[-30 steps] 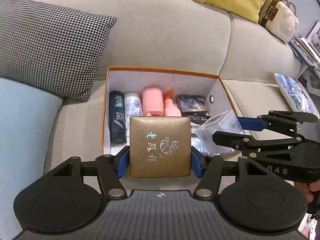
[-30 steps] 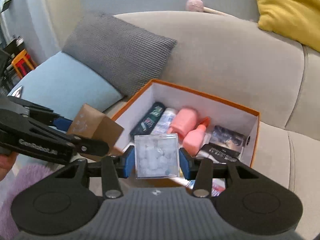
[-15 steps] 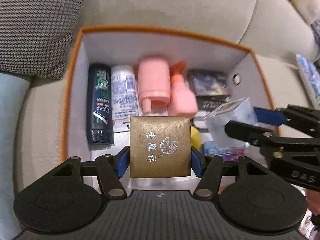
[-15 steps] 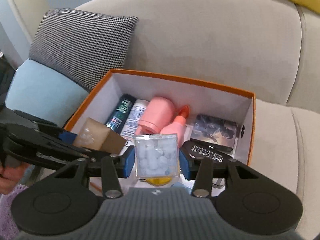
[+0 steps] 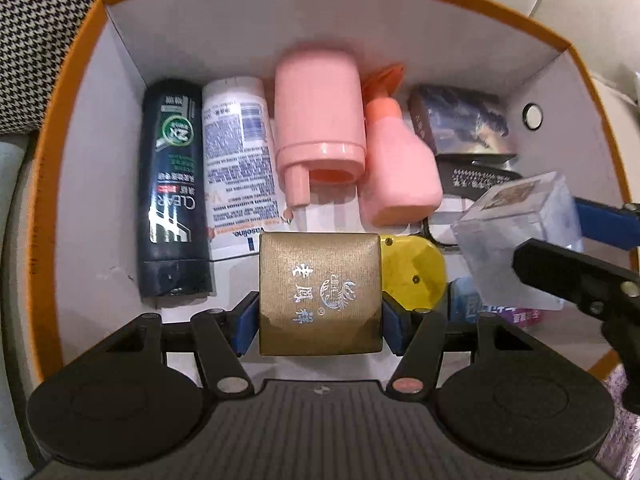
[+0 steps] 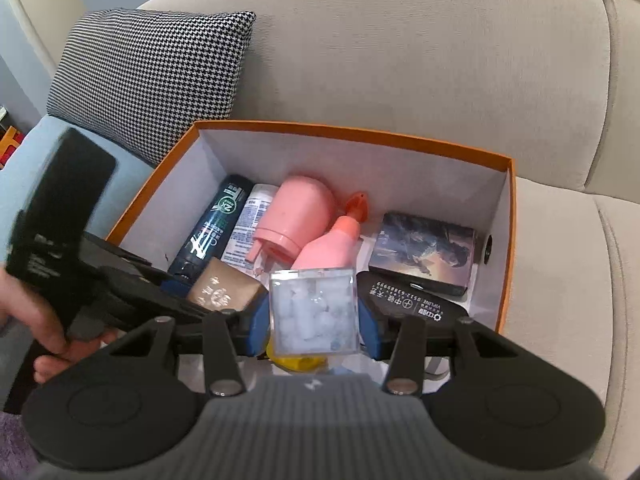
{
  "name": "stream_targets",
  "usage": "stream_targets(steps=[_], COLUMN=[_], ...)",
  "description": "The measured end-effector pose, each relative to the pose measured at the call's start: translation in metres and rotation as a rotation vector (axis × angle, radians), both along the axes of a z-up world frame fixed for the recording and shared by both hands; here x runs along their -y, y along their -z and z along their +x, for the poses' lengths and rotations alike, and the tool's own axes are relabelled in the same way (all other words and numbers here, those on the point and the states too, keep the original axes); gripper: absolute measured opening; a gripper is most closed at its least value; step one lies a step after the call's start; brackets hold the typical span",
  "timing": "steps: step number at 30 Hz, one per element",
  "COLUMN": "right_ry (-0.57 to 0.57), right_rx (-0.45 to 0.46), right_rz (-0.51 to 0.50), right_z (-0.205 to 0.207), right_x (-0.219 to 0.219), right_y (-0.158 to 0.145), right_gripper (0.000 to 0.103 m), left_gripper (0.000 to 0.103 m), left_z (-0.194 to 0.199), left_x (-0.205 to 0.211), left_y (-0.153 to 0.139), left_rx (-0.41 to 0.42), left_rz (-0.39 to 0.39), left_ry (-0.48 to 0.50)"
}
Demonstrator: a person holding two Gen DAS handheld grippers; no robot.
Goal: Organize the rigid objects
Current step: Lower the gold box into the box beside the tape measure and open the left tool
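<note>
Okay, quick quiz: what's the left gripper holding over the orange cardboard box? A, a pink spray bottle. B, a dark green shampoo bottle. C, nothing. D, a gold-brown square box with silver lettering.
D: the left gripper has its blue pads pressed on both sides of the gold-brown square box.

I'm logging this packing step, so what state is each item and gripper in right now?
Left gripper: shut on gold box.
Right gripper: shut on clear cube.
Orange box: open, no lid.
Dark shampoo bottle: lying flat.
White lotion tube: lying flat.
Pink spray bottle: lying down.
</note>
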State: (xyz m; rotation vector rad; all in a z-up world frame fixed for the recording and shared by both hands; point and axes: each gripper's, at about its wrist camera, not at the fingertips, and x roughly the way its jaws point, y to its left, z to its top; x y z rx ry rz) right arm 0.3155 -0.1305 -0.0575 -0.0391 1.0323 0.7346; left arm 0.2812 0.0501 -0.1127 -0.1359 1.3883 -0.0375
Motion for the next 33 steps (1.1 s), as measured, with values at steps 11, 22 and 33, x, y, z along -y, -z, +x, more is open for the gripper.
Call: stream_targets(steps=[11,22,33], right_ry=[0.014,0.001,0.000], right_rx=[-0.007,-0.012,-0.021], right_rz=[0.003,-0.007,-0.013], right_z=[0.000,-0.005,-0.008], right_x=[0.004,0.003,0.005], right_y=[0.002,0.002,0.003], right_gripper=[0.048,0.048,0.048], left_gripper=[0.070,0.081,0.054], left_z=[0.010,0.004,-0.007], left_x=[0.005,-0.002,-0.016], left_y=[0.011,0.000,-0.013], left_rx=[-0.058,-0.023,-0.050], left_rz=[-0.043,-0.069,-0.137], left_ry=[0.001,0.028,0.006])
